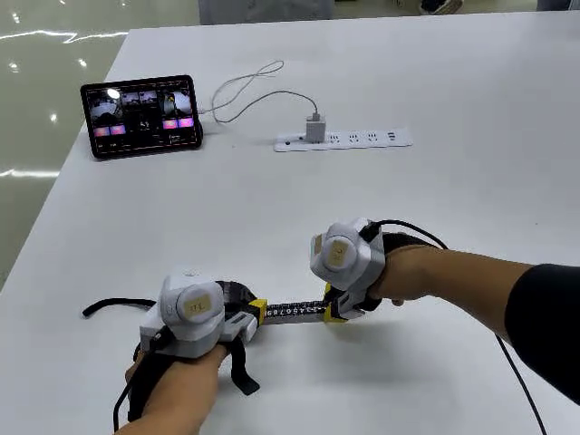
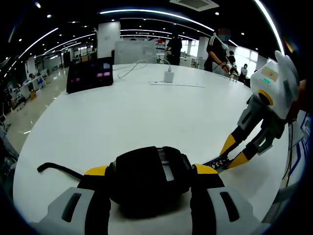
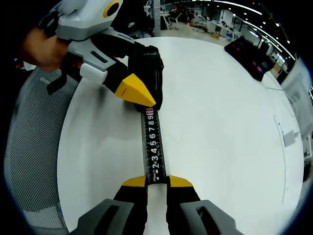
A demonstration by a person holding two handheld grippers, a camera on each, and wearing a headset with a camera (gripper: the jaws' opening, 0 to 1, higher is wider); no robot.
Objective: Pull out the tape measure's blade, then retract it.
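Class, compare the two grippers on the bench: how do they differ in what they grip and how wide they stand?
The left gripper is shut on the black case; the right gripper is shut on the blade near its tip. The left gripper's fingers stand wide around the case; the right gripper's fingers are nearly together. Both have yellow-tipped fingers and pale bodies.

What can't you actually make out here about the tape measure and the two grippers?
Right gripper view: the end of the blade is hidden between the jaws of the right gripper.
Left gripper view: the sides of the tape measure case are covered by the left gripper.
Head view: the tablet screen is too small to read.
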